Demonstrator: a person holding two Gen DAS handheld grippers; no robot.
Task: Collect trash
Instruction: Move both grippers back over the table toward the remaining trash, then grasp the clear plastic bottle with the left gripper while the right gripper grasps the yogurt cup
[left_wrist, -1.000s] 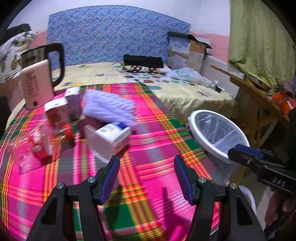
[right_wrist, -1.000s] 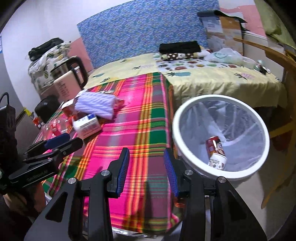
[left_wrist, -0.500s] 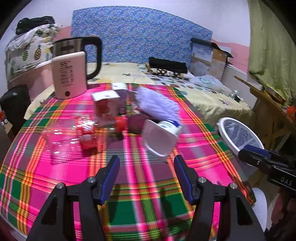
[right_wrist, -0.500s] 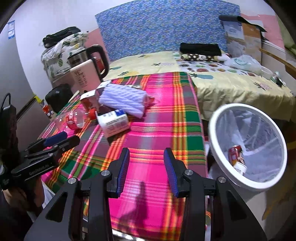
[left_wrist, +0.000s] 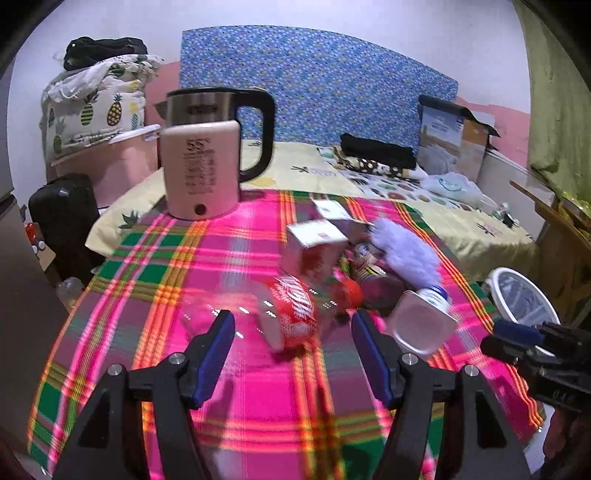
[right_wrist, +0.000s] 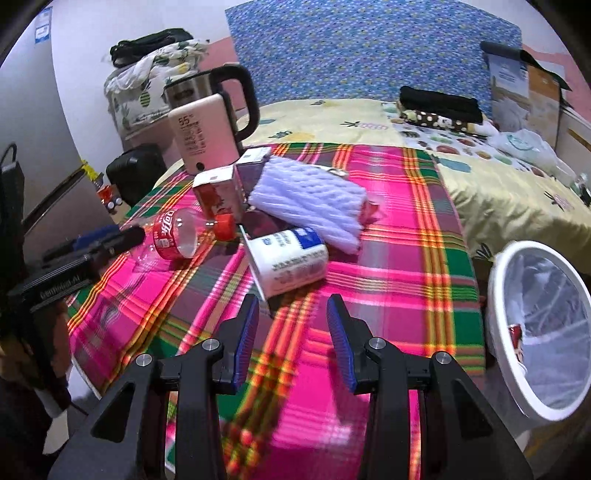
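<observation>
The near half of the tablecloth (right_wrist: 388, 295) lies bare, so a gripper could pass freely along the front edge and the right side toward the bin (right_wrist: 495, 314) beside the table. Farther in, a tight cluster blocks the middle: a lying plastic bottle (right_wrist: 173, 236), a tipped white cup (right_wrist: 288, 262), a red carton (right_wrist: 218, 192) and a white foam sleeve (right_wrist: 310, 199), touching or overlapping. The kettle (left_wrist: 201, 170) stands at the far left corner, with open cloth between it and the cluster.
</observation>
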